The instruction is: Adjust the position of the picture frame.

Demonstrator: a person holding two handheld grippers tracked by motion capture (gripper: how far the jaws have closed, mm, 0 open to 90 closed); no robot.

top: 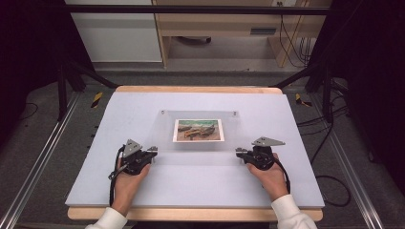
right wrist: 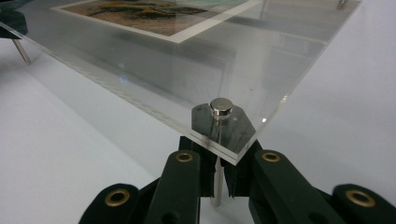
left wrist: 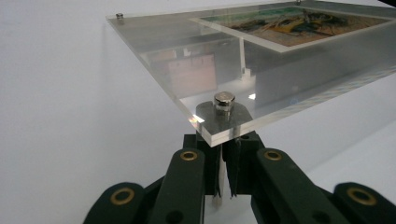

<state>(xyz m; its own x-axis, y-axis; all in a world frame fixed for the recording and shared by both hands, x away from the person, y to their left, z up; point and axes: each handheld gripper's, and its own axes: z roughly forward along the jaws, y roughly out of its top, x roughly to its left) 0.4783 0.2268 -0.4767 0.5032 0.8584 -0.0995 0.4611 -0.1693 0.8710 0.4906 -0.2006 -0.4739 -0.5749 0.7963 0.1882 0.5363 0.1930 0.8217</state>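
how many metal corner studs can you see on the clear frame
4. One at the near left corner above the left tool, one at the near right corner above the right tool, and two at the far corners.

Open mat [top: 200, 183] surrounds the acrylic frame [top: 198, 143] (raised on legs).

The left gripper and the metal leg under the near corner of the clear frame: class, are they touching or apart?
Touching. In the left gripper view, the left gripper has its jaws closed on the thin metal leg beneath the clear frame corner, no gap either side.
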